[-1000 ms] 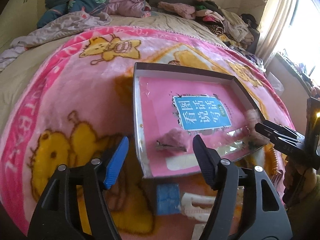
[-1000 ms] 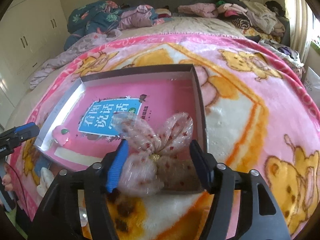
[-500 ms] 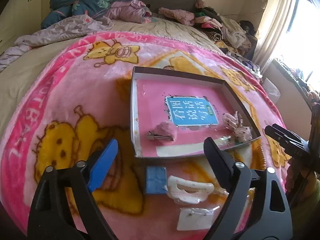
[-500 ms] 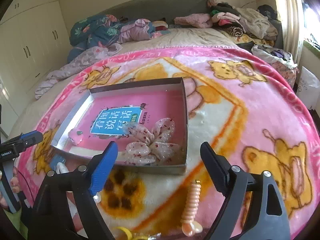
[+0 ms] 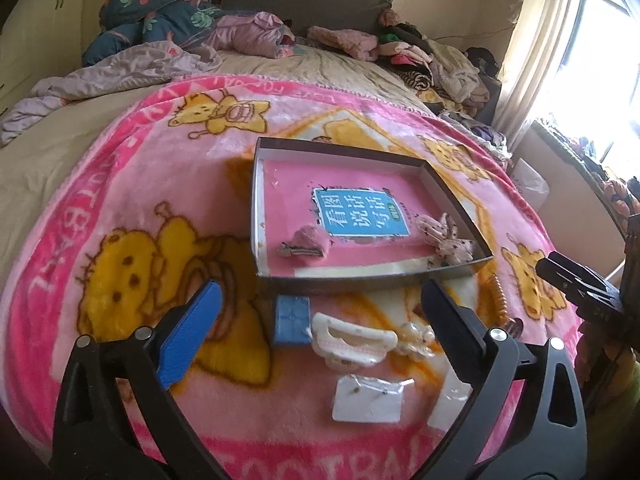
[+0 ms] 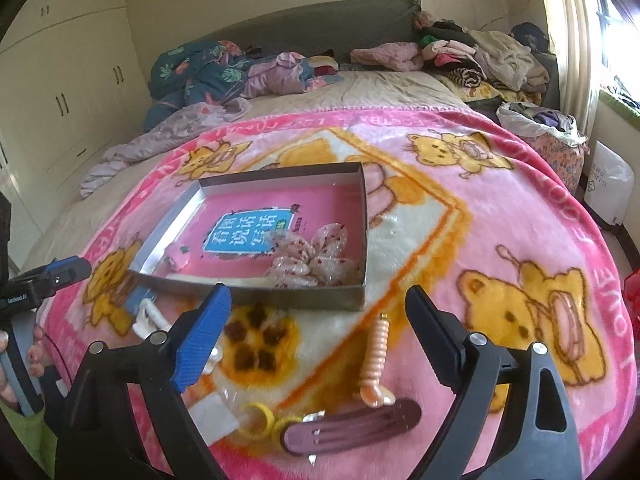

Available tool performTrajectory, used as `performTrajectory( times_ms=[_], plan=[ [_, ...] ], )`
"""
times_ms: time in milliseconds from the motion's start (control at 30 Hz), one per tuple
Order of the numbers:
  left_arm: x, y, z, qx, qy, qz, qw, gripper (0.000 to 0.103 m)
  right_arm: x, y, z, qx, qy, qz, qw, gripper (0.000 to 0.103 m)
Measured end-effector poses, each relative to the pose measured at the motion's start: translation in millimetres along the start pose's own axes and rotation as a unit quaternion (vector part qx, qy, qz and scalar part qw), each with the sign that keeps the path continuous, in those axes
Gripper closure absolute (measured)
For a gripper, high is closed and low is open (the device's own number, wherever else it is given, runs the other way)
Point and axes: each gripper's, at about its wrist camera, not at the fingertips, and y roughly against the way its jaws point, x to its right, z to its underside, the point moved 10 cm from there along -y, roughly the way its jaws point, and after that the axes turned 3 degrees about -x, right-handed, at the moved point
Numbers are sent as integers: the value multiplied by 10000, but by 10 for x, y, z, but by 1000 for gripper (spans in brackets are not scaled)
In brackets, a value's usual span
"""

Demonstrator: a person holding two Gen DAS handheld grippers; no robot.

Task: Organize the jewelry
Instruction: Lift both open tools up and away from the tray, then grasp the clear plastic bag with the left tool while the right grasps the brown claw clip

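Observation:
A shallow grey box (image 5: 264,200) (image 6: 352,300) with a pink bottom lies on the pink blanket. In it are a pink fuzzy hair clip (image 5: 306,242) (image 6: 178,255) and a sheer dotted bow (image 5: 448,238) (image 6: 316,254). My left gripper (image 5: 320,312) is open and empty, held above a blue pad (image 5: 292,318), a white claw clip (image 5: 352,338) and an earring card (image 5: 368,398) in front of the box. My right gripper (image 6: 316,328) is open and empty above a peach spiral clip (image 6: 376,354), a mauve barrette (image 6: 352,426) and yellow rings (image 6: 262,420).
Piles of clothes (image 5: 180,20) (image 6: 460,52) lie across the far end of the bed. A curtain and a window (image 5: 592,40) stand at the right. White wardrobes (image 6: 72,92) line the left wall. A white bag (image 6: 608,184) stands on the floor at the right.
My right gripper let go of the dotted bow in the box, opened wide and pulled back. My left gripper also opened wider and pulled back toward the bed's near edge.

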Motion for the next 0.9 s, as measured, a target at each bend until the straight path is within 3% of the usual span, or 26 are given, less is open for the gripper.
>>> performTrajectory(
  times_ms=[433,900],
  plan=[
    [275,128,317,-21,-274,183,9995,10,-79,329,380,-20,180,62,9998,12],
    [750,-6,715,-299,-787,549,9949,10,96,439,854,-219,7,179,9996,10]
  ],
)
